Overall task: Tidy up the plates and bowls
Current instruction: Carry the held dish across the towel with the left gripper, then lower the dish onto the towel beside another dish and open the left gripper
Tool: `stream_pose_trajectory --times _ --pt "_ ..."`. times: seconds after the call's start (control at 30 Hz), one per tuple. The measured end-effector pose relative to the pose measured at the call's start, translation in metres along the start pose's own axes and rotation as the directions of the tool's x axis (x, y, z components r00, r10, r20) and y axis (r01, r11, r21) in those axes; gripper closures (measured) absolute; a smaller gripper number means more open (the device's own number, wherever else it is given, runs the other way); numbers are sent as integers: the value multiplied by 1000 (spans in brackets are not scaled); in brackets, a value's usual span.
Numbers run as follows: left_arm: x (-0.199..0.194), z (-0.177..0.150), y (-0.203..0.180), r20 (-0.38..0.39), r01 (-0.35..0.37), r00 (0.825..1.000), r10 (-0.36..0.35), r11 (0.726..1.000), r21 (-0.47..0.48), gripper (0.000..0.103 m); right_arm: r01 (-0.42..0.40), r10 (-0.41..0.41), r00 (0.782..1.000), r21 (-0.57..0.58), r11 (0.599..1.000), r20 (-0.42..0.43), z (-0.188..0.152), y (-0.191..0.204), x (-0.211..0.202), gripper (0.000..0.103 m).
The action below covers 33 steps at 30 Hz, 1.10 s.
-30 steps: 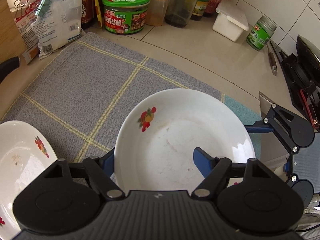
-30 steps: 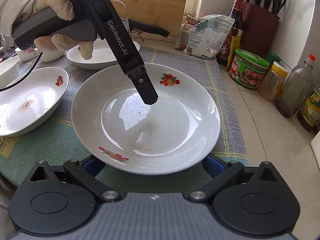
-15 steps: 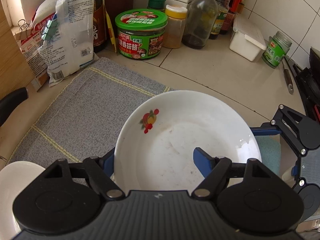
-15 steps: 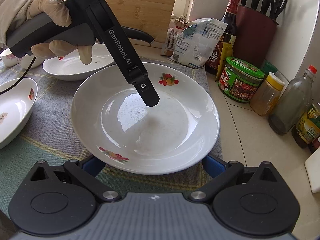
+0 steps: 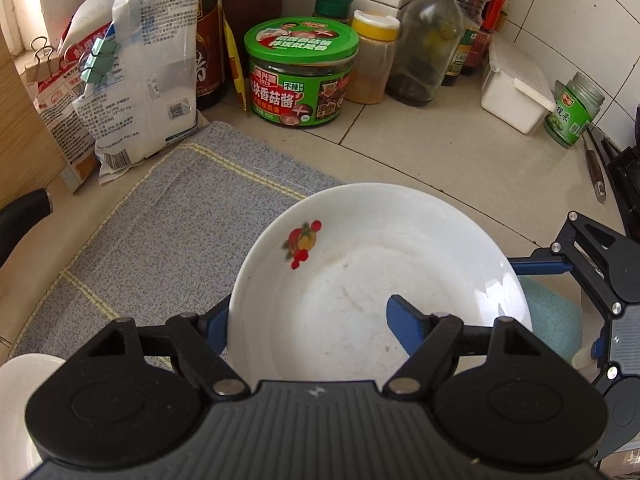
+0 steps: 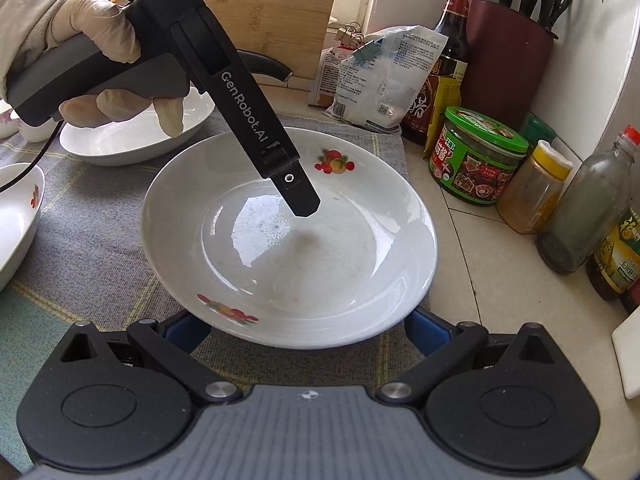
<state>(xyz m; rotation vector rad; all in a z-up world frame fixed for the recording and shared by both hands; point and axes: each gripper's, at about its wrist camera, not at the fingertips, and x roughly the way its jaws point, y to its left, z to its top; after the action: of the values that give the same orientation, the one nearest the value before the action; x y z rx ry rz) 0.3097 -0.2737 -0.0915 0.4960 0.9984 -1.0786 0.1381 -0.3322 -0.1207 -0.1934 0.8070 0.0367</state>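
Plate (image 6: 344,256) is pinched at its left rim by left gripper (image 5: 310,320), one finger inside; right gripper (image 6: 308,332) straddles near rim, jaws wide, grip unclear.

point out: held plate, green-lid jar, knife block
plate (image 6: 320,264), right wrist view, bare centre of its well.
green-lid jar (image 5: 300,80), left wrist view, front label.
knife block (image 6: 508,60), right wrist view, dark red front.

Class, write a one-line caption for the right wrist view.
Both grippers hold one white plate above the grey mat, beside condiment jars.
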Motion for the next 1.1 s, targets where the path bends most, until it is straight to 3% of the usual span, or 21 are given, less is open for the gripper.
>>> stream_pose_trajectory --times 0.4,0.53,0.67,0.93,1.1 --pt "9 -2 1 -27 1 1000 -2 1000 -12 25 11 -11 1000 -16 1000 -13 -4 1 4 0" --pt "10 -3 0 -24 18 1000 -19 1000 -12 12 10 -10 1000 -25 1000 -14 -4 3 3 0" --pt "4 -6 -5 -14 -9 1000 9 1000 15 11 6 -6 1000 -12 1000 -7 -6 2 -1 0" --pt "-33 -17 -5 78 -62 995 64 998 -22 11 29 -29 999 42 999 14 -9 7 -20 0" --pt "-73 -36 -11 168 -105 979 116 992 -75 10 46 -49 998 71 996 39 -14 16 -40 0"
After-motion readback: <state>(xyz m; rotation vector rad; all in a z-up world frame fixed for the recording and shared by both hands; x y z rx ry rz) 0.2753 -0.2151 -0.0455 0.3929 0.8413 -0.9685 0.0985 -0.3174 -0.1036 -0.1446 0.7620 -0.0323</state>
